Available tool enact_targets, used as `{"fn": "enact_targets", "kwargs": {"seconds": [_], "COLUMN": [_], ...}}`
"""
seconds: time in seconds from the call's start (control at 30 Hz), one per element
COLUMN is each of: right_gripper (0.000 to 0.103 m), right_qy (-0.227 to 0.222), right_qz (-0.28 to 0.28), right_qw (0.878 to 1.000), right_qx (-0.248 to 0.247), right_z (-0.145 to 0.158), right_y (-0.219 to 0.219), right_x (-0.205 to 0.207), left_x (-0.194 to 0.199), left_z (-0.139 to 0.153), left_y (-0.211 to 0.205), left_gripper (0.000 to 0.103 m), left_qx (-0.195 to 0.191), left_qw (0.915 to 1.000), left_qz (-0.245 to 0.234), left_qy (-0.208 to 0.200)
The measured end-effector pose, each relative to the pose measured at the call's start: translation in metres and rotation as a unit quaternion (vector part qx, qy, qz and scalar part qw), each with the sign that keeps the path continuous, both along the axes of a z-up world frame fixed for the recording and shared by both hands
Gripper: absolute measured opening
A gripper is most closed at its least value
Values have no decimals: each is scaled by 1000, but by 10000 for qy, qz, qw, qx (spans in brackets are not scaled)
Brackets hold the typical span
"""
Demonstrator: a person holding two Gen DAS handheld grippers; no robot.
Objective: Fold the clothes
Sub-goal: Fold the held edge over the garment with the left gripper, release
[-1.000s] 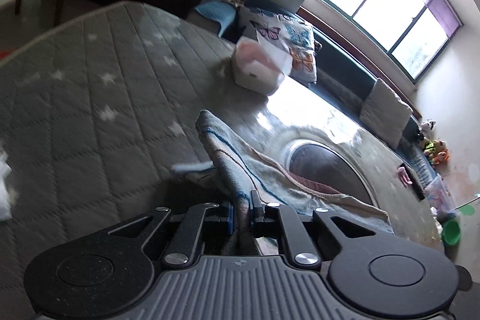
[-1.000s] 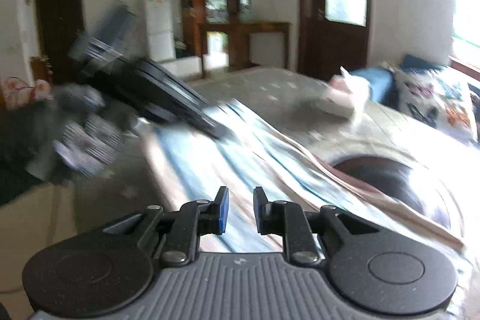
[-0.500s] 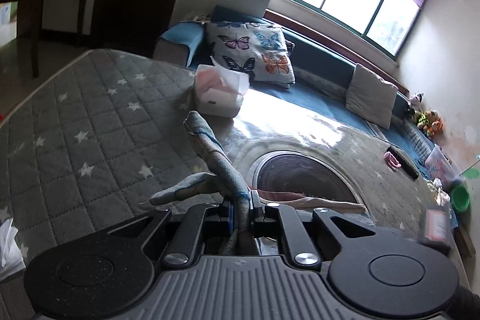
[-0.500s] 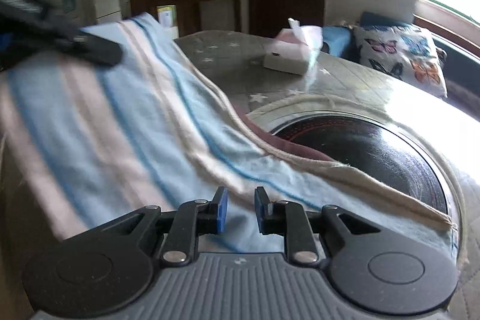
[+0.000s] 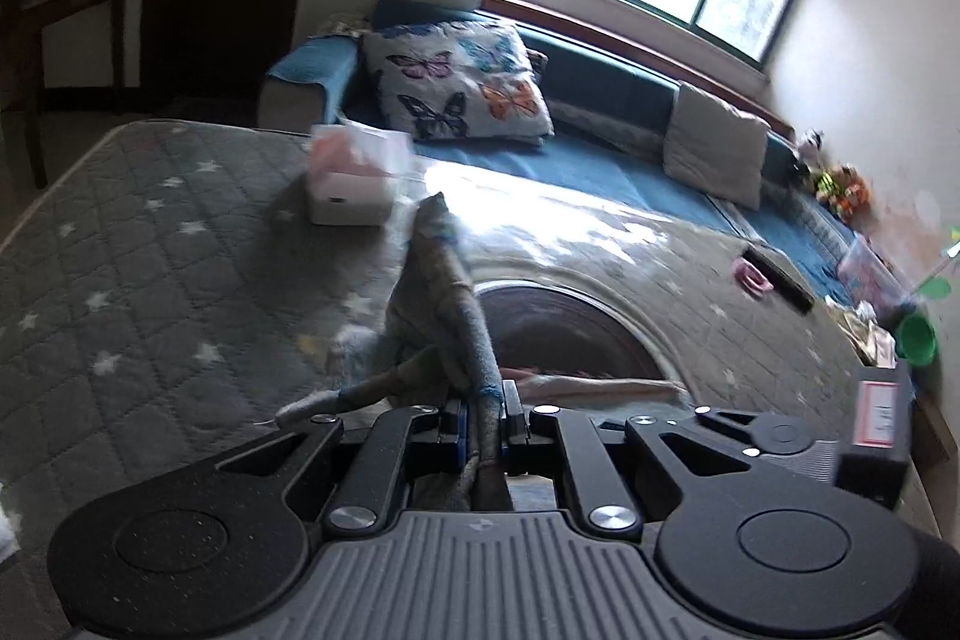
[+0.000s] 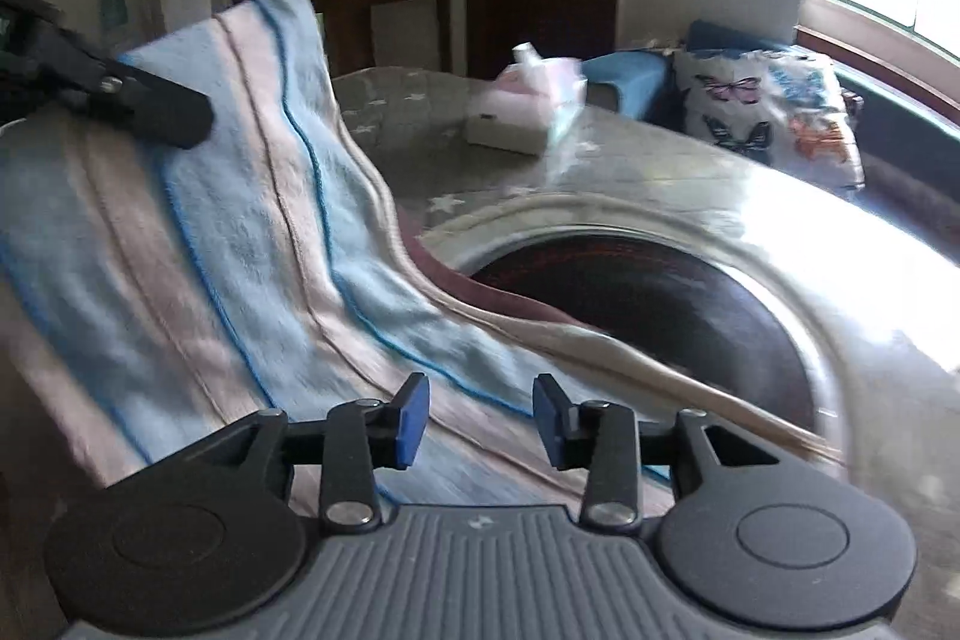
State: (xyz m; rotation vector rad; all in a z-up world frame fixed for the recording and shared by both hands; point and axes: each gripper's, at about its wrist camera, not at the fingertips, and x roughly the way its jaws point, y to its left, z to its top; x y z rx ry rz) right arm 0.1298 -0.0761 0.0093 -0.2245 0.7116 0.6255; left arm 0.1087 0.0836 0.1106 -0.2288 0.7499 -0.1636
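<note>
The striped cloth (image 6: 252,244) was held up by one corner in the left tool (image 5: 483,415), whose two fingers were pressed tight on a bunch of the cloth. The rest of the cloth hung down in a slope, and its low end lay on the counter (image 5: 150,268), near the round dark hole (image 6: 648,304) in the grey star cover. The right tool (image 6: 481,415) was wide open, with nothing held in it. It was placed just over the low part of the cloth.

A few things could go wrong from here. Only a small bunch was pinched by the left tool, so the cloth could be pulled out if it was tugged hard. Then it would be dropped in a heap. If the right tool was shut in the wrong spot, the middle could be grabbed and not an edge, and a crooked fold would be made. The low edge could also be dragged into the dark hole and get caught. The tissue box (image 5: 354,184) was well apart, but it could be knocked if the cloth was swung far.
</note>
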Motion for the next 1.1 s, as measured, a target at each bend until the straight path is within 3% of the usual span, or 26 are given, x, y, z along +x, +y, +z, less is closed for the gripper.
{"fn": "enact_targets", "kwargs": {"seconds": [0.27,0.47,0.73,1.0,1.1], "right_gripper": [41,42,42,44,46], "right_qy": [-32,-57,167,226,229], "right_qz": [-338,-412,-410,-389,-396], "right_qw": [9994,9991,9982,9972,9971], "right_qx": [-7,0,392,589,608], "right_z": [11,1,-14,-19,-19], "right_y": [-80,-116,-138,-145,-146], "right_x": [-38,-60,-65,-66,-67], "left_x": [22,39,58,72,71], "left_z": [-9,-21,-46,-71,-74], "left_y": [-81,-136,-186,-203,-205], "left_gripper": [9,9,9,11,16], "left_qx": [456,824,1091,935,799], "left_qw": [9982,9948,9892,9874,9879], "left_qz": [-333,-441,-631,-597,-657], "left_qy": [188,395,747,1127,1152]}}
